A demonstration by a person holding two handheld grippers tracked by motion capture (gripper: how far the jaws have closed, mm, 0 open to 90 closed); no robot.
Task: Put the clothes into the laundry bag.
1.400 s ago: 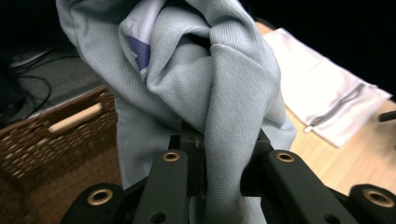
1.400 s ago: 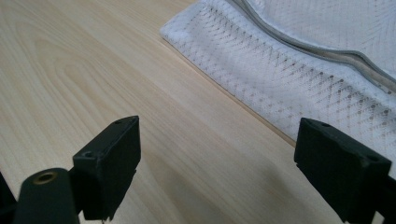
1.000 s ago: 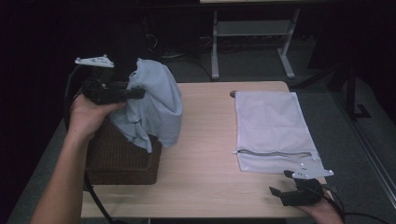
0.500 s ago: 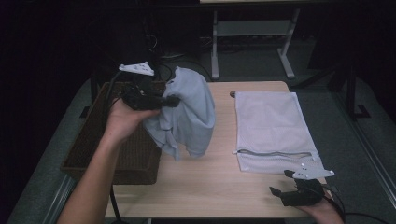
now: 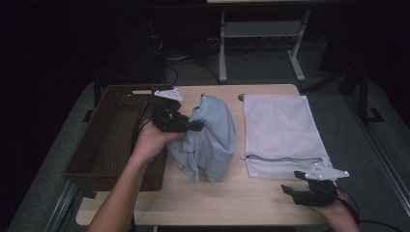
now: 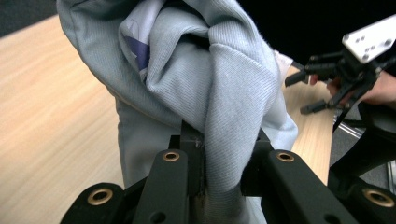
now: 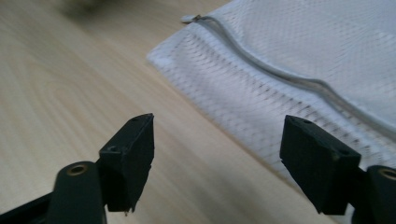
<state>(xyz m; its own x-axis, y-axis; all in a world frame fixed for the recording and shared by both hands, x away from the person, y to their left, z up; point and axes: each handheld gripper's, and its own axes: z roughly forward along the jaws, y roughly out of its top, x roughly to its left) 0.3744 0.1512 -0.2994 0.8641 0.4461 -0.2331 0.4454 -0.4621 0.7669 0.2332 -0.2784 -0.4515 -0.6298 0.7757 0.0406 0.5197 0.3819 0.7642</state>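
Observation:
A light blue garment (image 5: 212, 137) hangs bunched over the middle of the wooden table (image 5: 232, 203), its lower folds touching the top. My left gripper (image 5: 197, 126) is shut on its upper fold; in the left gripper view the cloth (image 6: 219, 93) is pinched between the jaws of the left gripper (image 6: 219, 149). A white mesh zip bag (image 5: 280, 130) lies flat to the right. My right gripper (image 5: 290, 189) rests near the front edge by the bag's corner (image 7: 299, 56). The right gripper (image 7: 217, 135) has just been closing its jaws, which stand open with nothing between them.
A brown wicker basket (image 5: 109, 140) stands on the table's left side, just left of the hanging garment. The bag's grey zipper (image 7: 280, 77) runs along its near edge. Beyond the table stands a white metal frame (image 5: 261, 34) on a dark floor.
My left hand has carried the garment rightward and down, from above the basket to the middle of the table. The right hand has stayed by the bag's corner.

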